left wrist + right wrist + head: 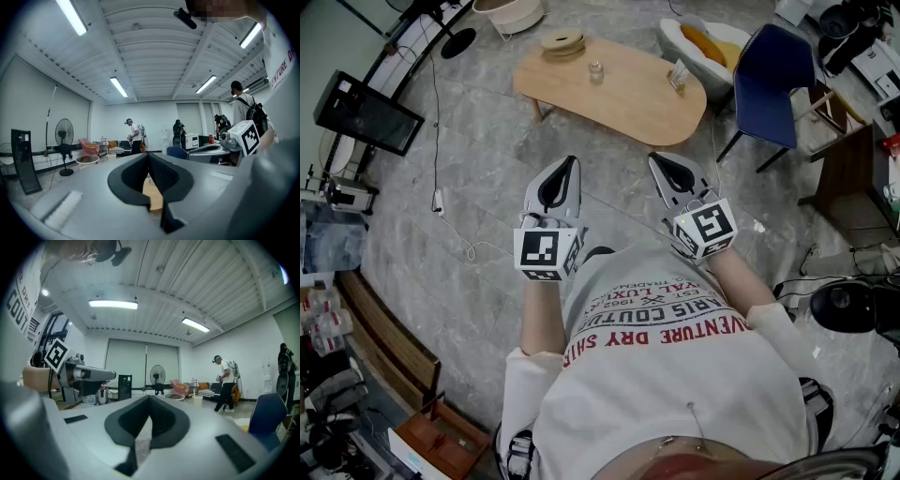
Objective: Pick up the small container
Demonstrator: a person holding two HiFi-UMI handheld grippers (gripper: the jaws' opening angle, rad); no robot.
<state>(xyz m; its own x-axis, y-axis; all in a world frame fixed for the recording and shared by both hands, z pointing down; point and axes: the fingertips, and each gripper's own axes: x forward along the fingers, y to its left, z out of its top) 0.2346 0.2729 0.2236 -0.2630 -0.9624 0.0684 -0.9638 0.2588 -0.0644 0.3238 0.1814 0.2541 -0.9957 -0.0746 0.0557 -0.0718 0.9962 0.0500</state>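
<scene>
Head view looks down on us standing on a grey stone floor (487, 216), with a gripper in each hand held out in front of our white printed shirt (666, 366). Our left gripper (571, 162) and our right gripper (657, 159) sit side by side, near each other but apart. Both point toward a low wooden table (628, 108) that lies well ahead of them. The small container (596, 70), a little clear jar, stands upright on the left half of that table, well apart from both grippers. A stack of round wooden discs (563, 42) lies just beyond it near the table's far left edge, and another small clear item (678, 75) stands toward the right end. A blue chair (778, 70) is beside the table's right end. In the left gripper view our jaws are pressed together at the tips with nothing between them, and a sliver of tan tabletop shows through the notch below. In the right gripper view the jaws likewise meet at the tips and carry nothing. Both of those views look level across the room, where a pedestal fan (64, 133) stands and a person (135, 136) in a white shirt is far off.
</scene>
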